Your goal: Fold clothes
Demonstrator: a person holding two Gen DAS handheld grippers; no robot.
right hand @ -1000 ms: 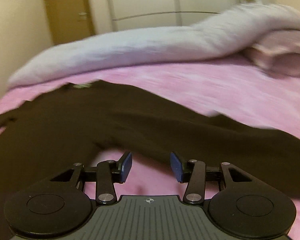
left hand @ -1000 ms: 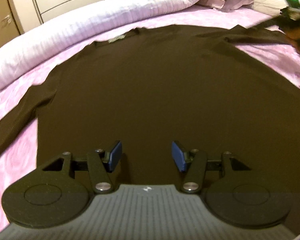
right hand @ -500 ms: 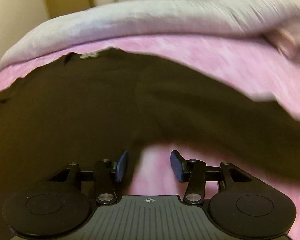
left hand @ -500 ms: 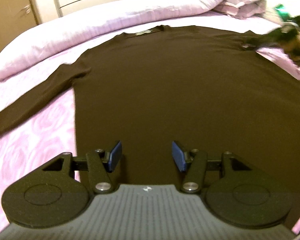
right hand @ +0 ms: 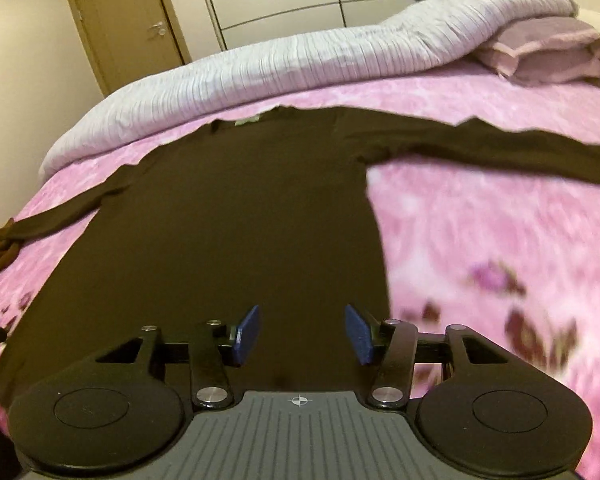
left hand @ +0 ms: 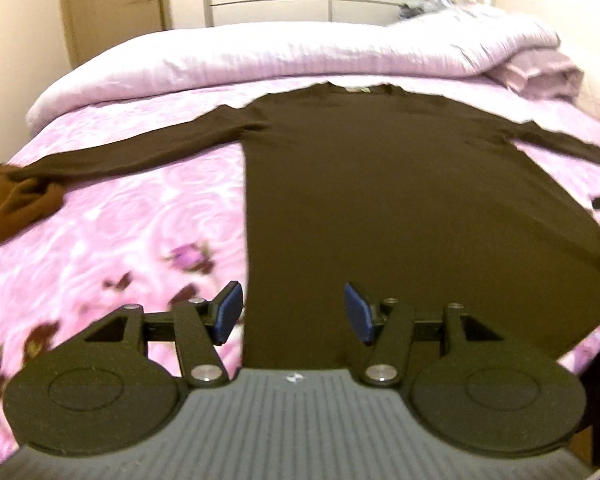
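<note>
A dark brown long-sleeved top [left hand: 400, 208] of smooth knit lies flat on the pink floral bedspread [left hand: 120, 240], collar toward frame top, hem at the bottom, sleeves spread left and right. Both the left tongs [left hand: 292, 314] and right tongs [right hand: 300, 334] hang open, empty, above the hem corners
</note>
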